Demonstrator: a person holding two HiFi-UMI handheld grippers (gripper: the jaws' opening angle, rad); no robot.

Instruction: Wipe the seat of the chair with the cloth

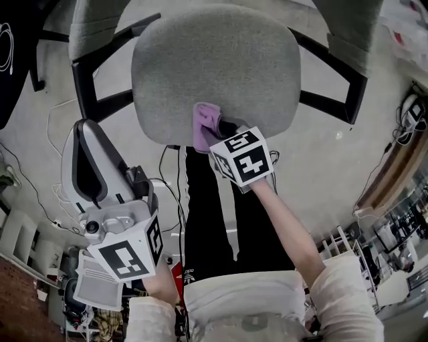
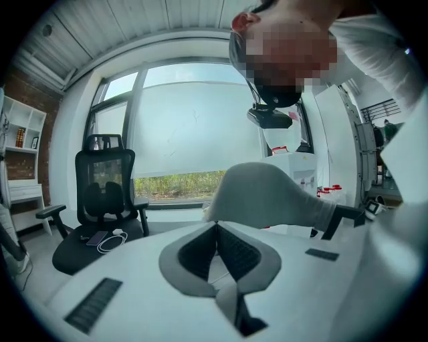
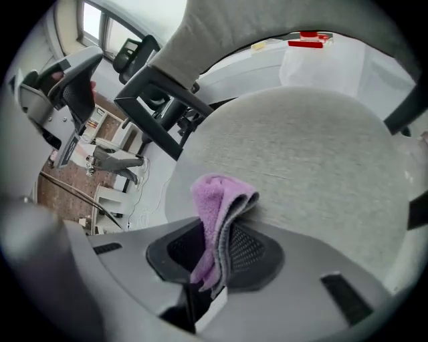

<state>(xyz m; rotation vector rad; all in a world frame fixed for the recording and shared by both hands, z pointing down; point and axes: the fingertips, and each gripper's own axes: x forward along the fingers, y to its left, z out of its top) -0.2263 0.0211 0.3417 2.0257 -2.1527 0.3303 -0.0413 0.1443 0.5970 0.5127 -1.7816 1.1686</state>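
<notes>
A grey office chair seat (image 1: pixel 214 67) fills the upper middle of the head view. My right gripper (image 1: pixel 217 130) is shut on a purple cloth (image 1: pixel 206 123) and holds it against the seat's near edge. In the right gripper view the folded cloth (image 3: pixel 217 214) sticks out from between the closed jaws onto the grey seat (image 3: pixel 307 153). My left gripper (image 1: pixel 90 163) is held low at the left, away from the chair, pointing upward. Its jaws are shut with nothing between them (image 2: pixel 217 250).
Black armrests (image 1: pixel 100 60) flank the seat on both sides, with the grey backrest (image 1: pixel 97 20) beyond. Cables (image 1: pixel 167 180) run over the concrete floor under the chair. A second black office chair (image 2: pixel 103 194) stands by a window in the left gripper view.
</notes>
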